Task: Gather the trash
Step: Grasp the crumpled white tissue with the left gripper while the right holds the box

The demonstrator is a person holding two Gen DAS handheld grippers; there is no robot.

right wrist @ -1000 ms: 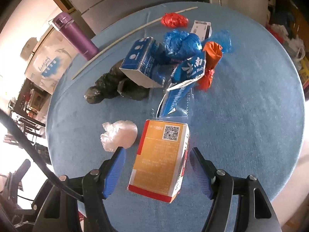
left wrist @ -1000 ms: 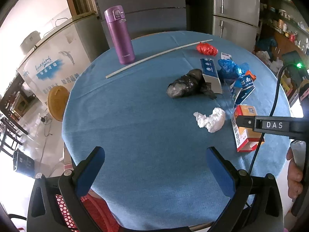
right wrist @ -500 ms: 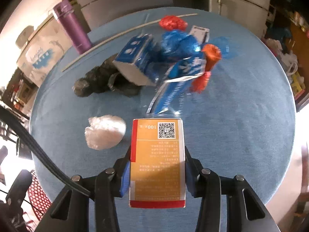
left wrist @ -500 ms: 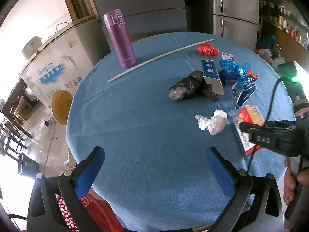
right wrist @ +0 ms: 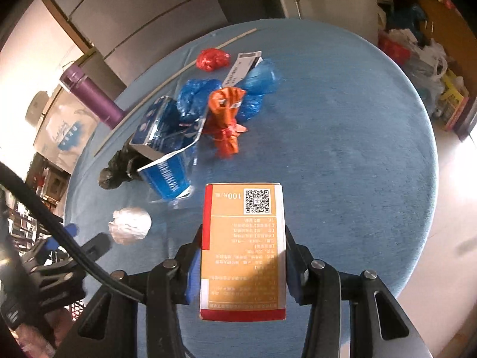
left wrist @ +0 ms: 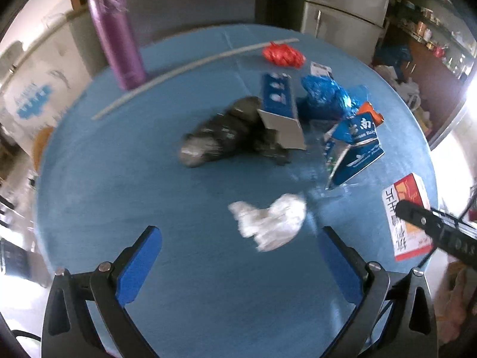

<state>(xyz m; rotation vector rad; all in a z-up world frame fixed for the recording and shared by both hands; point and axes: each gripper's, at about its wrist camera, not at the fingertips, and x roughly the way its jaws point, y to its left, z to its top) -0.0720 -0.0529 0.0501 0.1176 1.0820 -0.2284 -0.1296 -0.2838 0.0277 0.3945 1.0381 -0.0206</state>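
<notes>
Two round fisheye views with black corners and edges that bend sharply. The left wrist view is smeared by motion blur: the purple bottle (left wrist: 117, 36) and white crumpled wad (left wrist: 269, 222) look soft. The right wrist view is sharper; print on the orange box (right wrist: 243, 249) is readable. Bright daylight washes out the far left and right edges. A soft shadow crosses the box's near half.

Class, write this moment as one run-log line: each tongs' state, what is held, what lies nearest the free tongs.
right tongs: shut on orange box | left tongs: open, empty | nearest: white wad | surface: blue table
</notes>
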